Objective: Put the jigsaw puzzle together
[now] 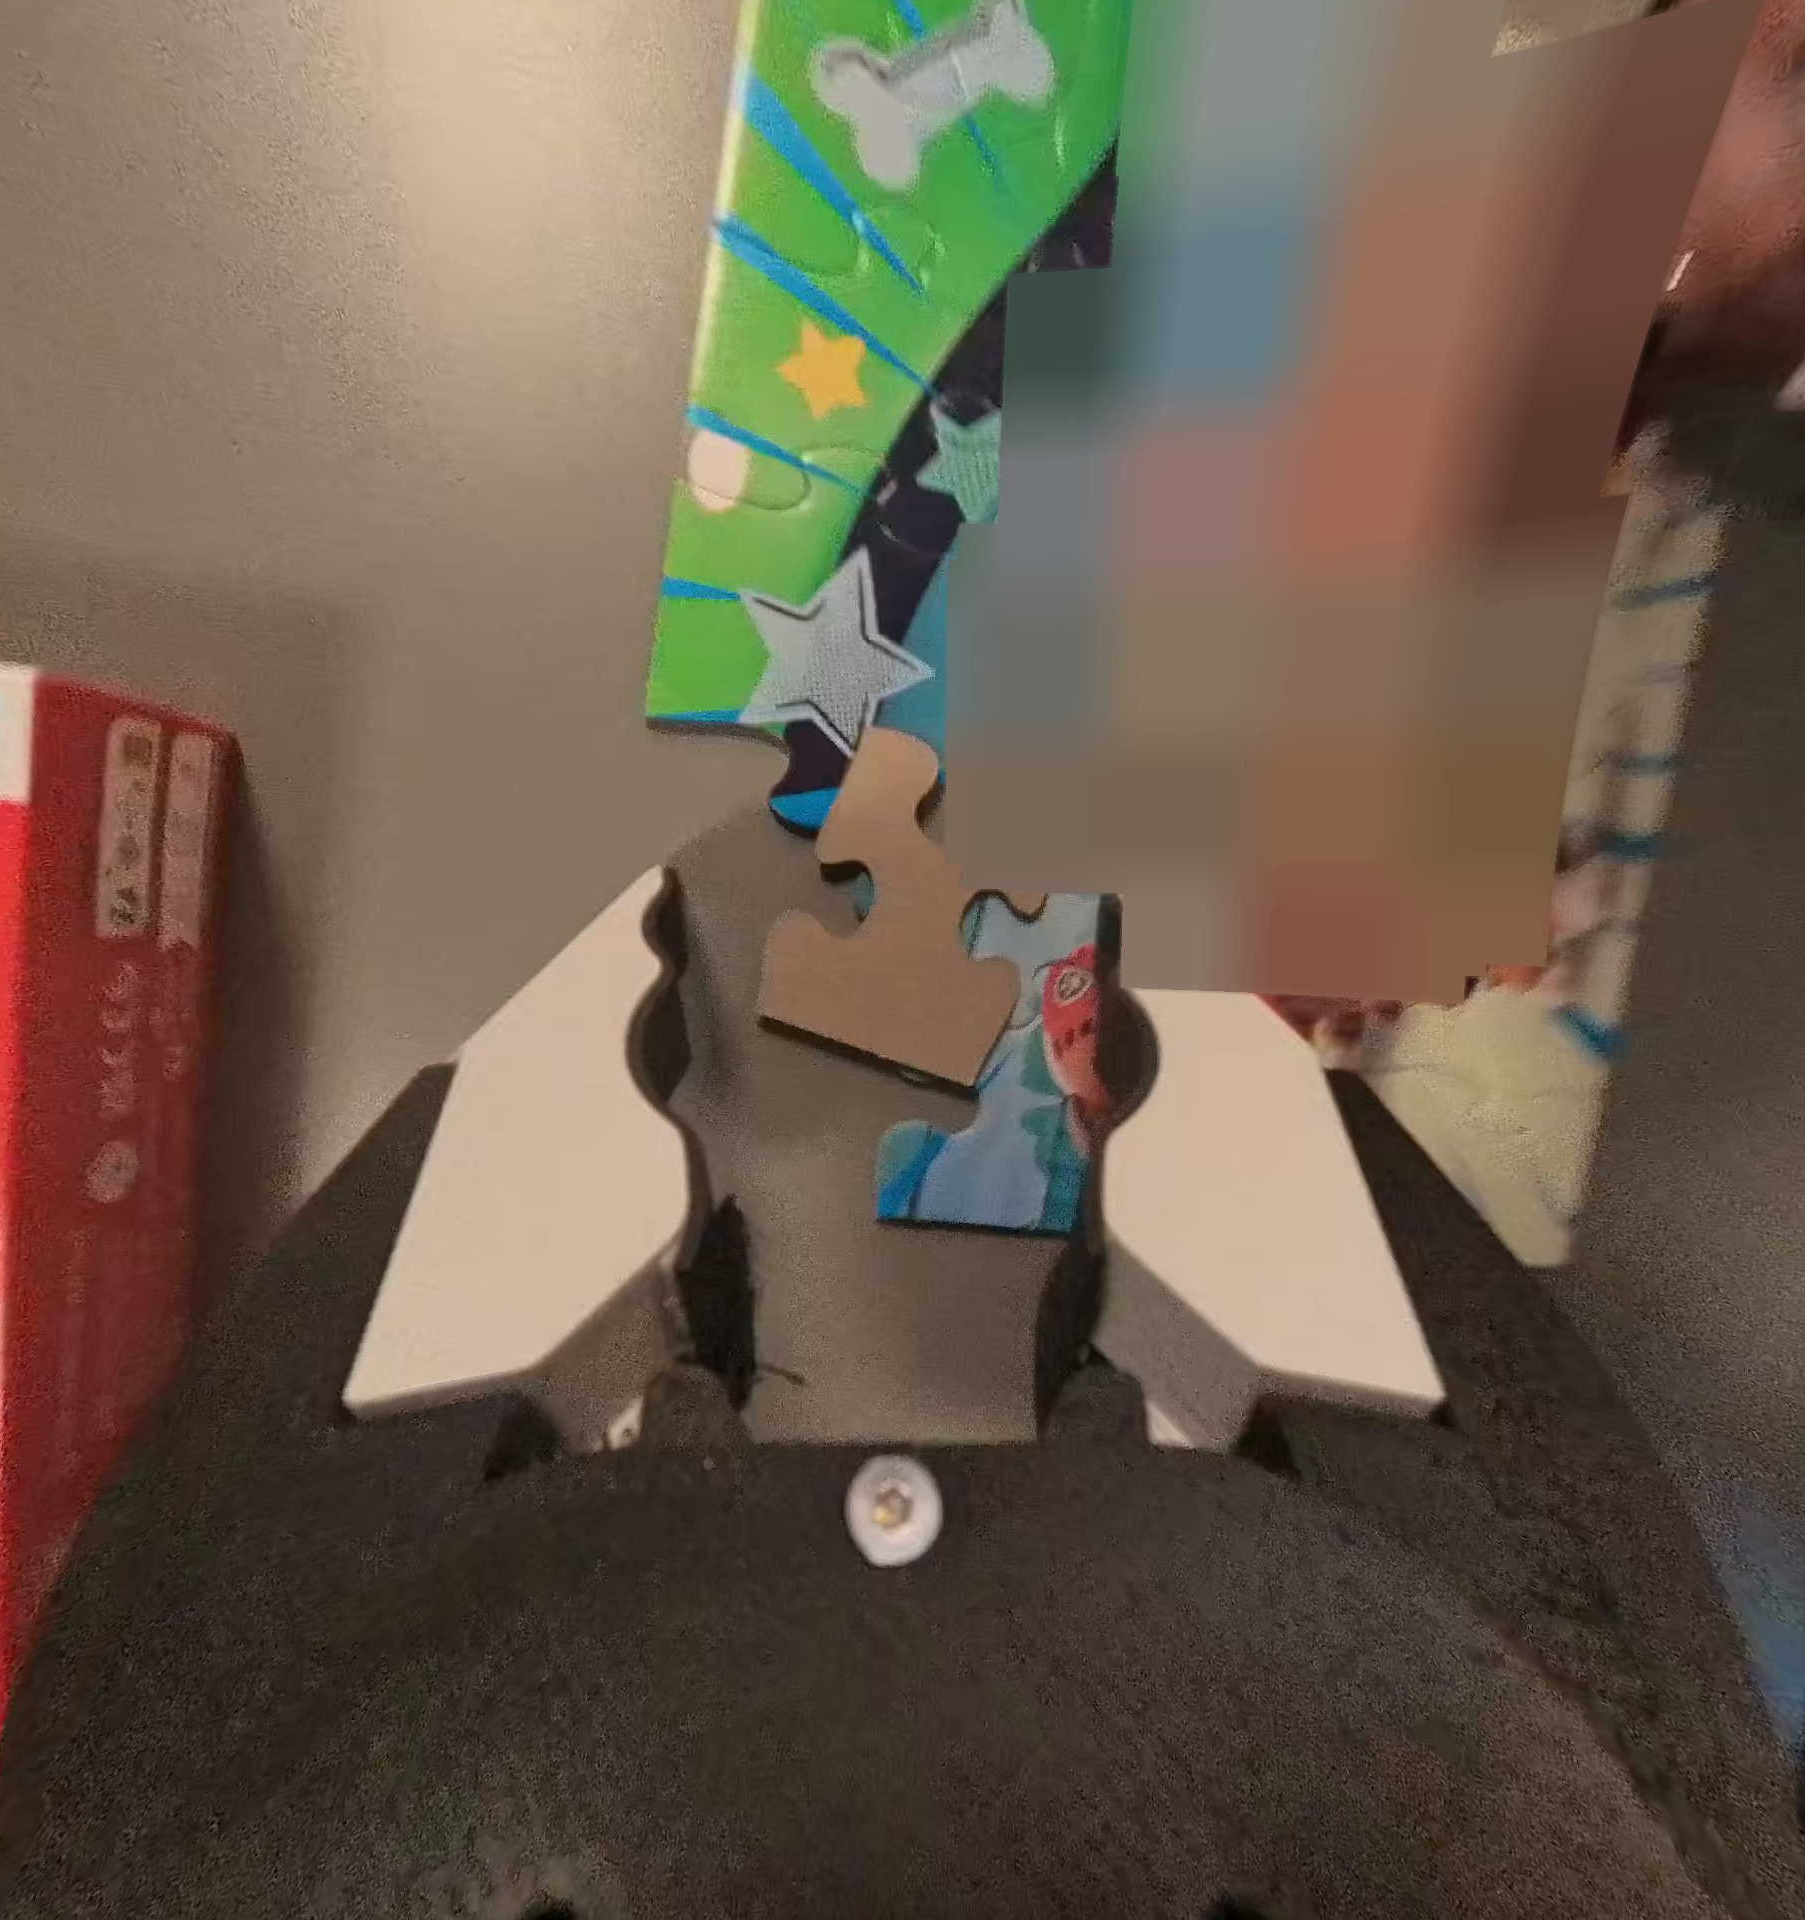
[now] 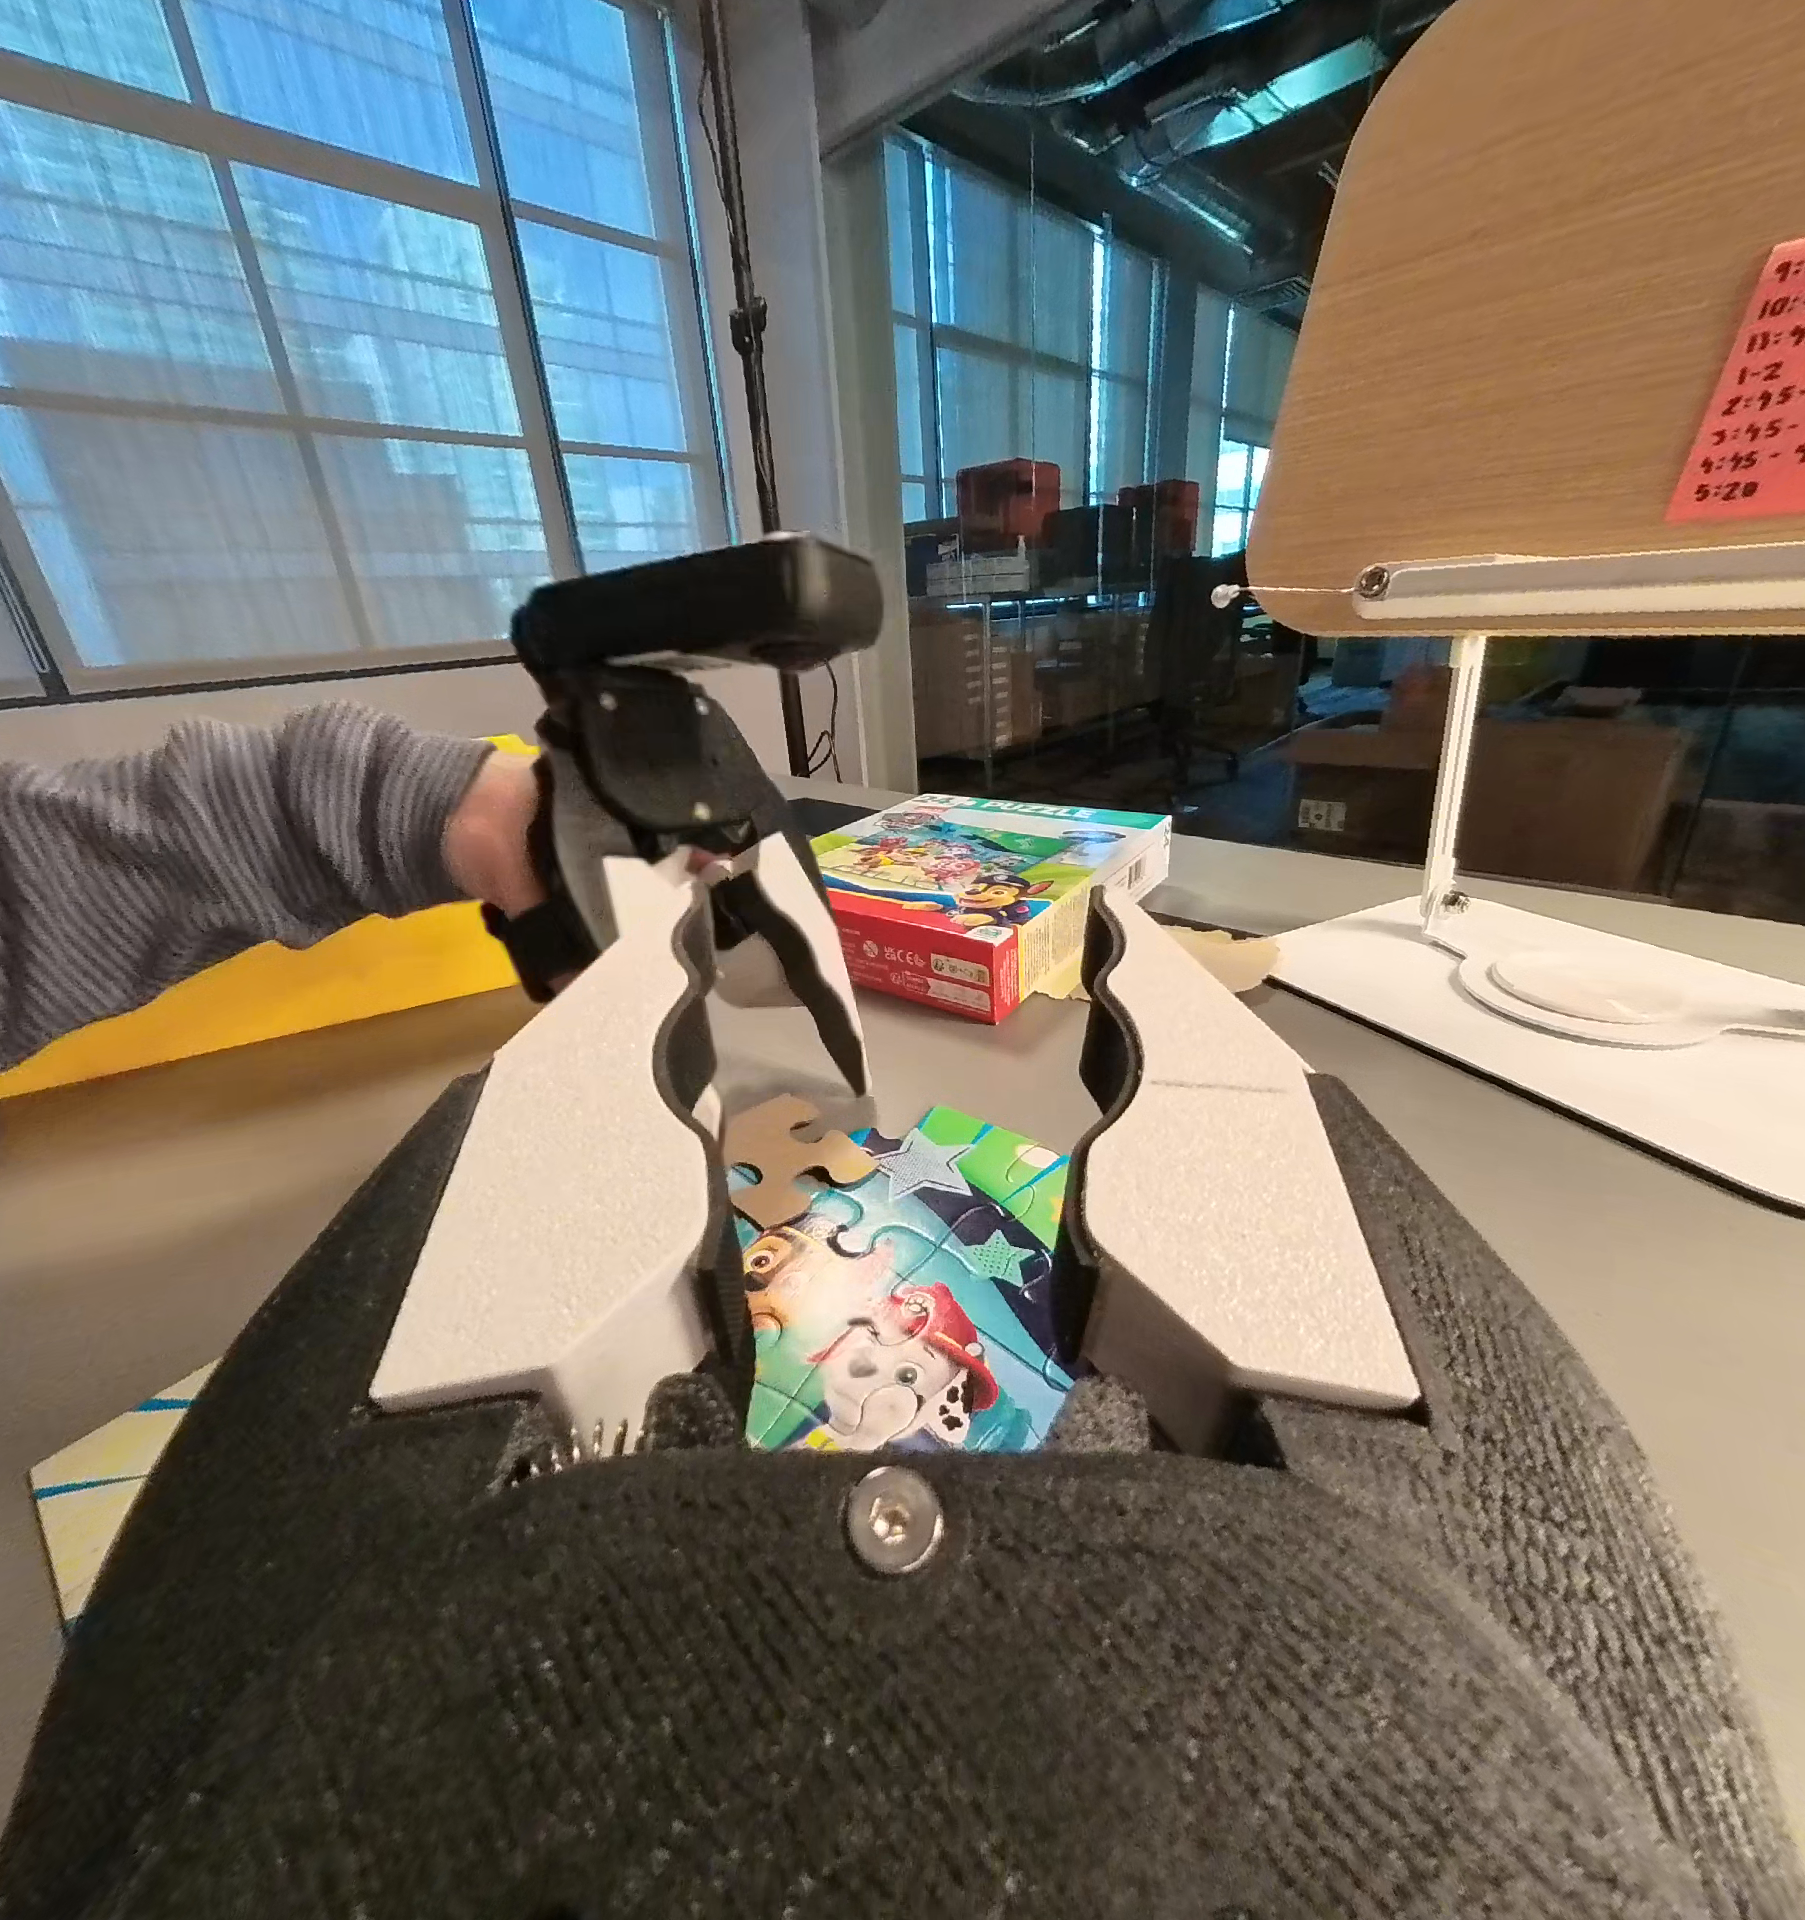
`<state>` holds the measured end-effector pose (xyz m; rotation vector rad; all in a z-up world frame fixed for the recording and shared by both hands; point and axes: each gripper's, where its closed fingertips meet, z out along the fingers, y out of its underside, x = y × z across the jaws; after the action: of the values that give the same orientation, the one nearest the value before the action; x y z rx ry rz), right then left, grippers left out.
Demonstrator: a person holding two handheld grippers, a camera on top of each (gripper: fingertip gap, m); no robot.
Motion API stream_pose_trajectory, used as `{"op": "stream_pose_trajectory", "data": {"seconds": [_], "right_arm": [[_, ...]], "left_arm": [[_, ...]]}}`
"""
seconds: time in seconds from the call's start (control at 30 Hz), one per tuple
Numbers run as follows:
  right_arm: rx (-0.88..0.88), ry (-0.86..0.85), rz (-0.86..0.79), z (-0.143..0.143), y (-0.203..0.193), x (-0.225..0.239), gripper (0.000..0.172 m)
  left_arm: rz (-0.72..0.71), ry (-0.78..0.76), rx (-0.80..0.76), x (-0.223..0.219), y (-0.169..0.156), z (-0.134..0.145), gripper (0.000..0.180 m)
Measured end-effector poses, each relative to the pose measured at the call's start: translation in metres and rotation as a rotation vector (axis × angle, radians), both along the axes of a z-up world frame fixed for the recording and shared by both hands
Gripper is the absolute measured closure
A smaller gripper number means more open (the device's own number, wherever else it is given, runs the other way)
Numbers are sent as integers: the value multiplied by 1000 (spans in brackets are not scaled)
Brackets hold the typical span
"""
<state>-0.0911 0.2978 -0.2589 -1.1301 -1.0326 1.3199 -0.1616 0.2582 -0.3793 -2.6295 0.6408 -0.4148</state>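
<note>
Left and right wrist views of a grey table top (image 2: 1397, 1299) bearing a partly assembled cartoon jigsaw puzzle with a green, star-printed border (image 2: 908, 1299). One brown cardboard puzzle piece (image 1: 882, 935) is shown face down, its plain backing uppermost, lying tilted across the edge of the assembled section; in the left wrist view it overlaps a printed blue piece and is not seated flush.

The left gripper (image 1: 898, 997) is held low over this piece with its jaws spread wide. The piece lies between the white fingers (image 1: 565, 1091) but is pressed by neither pad, so nothing is grasped. In the right wrist view the same gripper is seen above the upturned piece, carried by a hand in a grey striped sleeve (image 2: 202, 831).

The right gripper (image 2: 898, 1039) is likewise released and empty, poised above the assembled pictures.

A red puzzle box with a printed lid (image 2: 991, 904) stands farther back on the table, well apart from the puzzle. A white lamp base (image 2: 1604, 1039) and a wooden panel bearing a pink note (image 2: 1500, 364) are seen at right.

As judged from the views, several pieces are already joined, while the upturned piece is neither turned over nor fitted.
</note>
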Motion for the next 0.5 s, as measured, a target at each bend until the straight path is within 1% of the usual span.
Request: {"op": "stream_pose_trajectory", "data": {"seconds": [0.1, 0.13, 0.2, 0.27, 0.33, 0.37, 0.43, 0.5], "right_arm": [[-1, -1, 2, 0, 0, 0, 101], [-1, -1, 2, 0, 0, 0, 101], [-1, -2, 3, 0, 0, 0, 101], [-2, -2, 4, 0, 0, 0, 101], [-3, -2, 5, 0, 0, 0, 101], [-3, -2, 6, 0, -1, 0, 101], [-4, -2, 9, 0, -1, 0, 101], [-4, -1, 10, 0, -1, 0, 101]], "left_arm": [[-130, 174, 24, -2, -5, -8, 103], [-154, 176, 14, 1, -6, -7, 110], [-158, 197, -12, 1, -7, -7, 114], [-160, 209, -39, 1, -9, -7, 127], [-169, 206, -55, 4, -12, -6, 149], [-164, 212, -52, 4, -12, -6, 149], [-159, 247, -43, 0, -13, -5, 163], [-160, 276, -47, -4, -18, -4, 163]]}}
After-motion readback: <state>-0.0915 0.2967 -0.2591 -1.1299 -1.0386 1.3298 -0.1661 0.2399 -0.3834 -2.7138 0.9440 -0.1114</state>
